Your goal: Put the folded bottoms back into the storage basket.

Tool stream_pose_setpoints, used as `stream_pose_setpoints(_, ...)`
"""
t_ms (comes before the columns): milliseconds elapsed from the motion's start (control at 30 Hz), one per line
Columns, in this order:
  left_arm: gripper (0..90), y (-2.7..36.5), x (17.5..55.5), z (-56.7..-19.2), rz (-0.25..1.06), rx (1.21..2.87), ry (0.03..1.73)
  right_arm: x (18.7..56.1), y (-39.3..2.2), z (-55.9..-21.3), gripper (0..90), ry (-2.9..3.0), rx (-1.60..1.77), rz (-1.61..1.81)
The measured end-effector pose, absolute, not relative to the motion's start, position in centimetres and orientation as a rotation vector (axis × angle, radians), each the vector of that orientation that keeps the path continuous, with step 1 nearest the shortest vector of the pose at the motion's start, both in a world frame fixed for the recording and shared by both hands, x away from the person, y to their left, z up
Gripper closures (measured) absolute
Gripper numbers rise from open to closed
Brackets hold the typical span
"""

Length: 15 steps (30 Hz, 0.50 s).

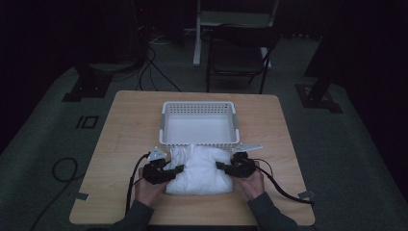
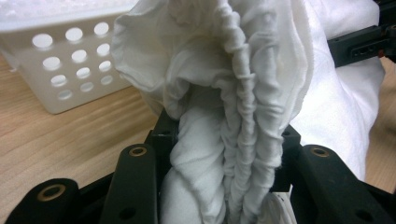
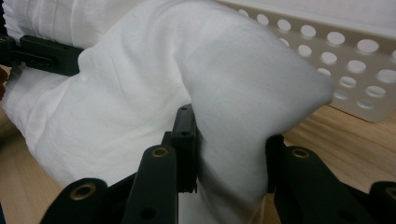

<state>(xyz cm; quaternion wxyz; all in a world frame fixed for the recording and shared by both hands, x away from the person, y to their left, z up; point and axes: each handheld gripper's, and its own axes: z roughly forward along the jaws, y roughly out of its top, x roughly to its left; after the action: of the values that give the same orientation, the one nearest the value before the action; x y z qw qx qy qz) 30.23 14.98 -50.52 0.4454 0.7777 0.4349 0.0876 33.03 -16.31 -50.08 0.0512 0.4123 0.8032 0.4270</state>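
A folded white cloth (image 1: 201,171) lies on the wooden table (image 1: 125,130) just in front of a white perforated basket (image 1: 199,123). My left gripper (image 1: 179,169) is shut on the cloth's left edge; in the left gripper view a gathered, wrinkled bunch of the cloth (image 2: 224,140) is squeezed between the black jaws. My right gripper (image 1: 219,166) is shut on the cloth's right edge, where a smooth fold of the cloth (image 3: 233,140) is pinched between its jaws. The basket is empty and stands against the cloth's far side.
The basket wall (image 2: 70,70) is close to the left gripper, and the same basket wall (image 3: 345,60) is close to the right one. A dark chair (image 1: 238,53) and cables stand on the floor beyond the table. Bare table surface lies left and right of the basket.
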Motion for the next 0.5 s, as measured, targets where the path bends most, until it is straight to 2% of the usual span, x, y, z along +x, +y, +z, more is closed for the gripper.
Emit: stream_pose_setpoints(500,57.3,14.93,30.06,-49.71,0.230,1.901,1.064,32.66,-16.55,-49.17,69.3,2.413,1.248,1.323)
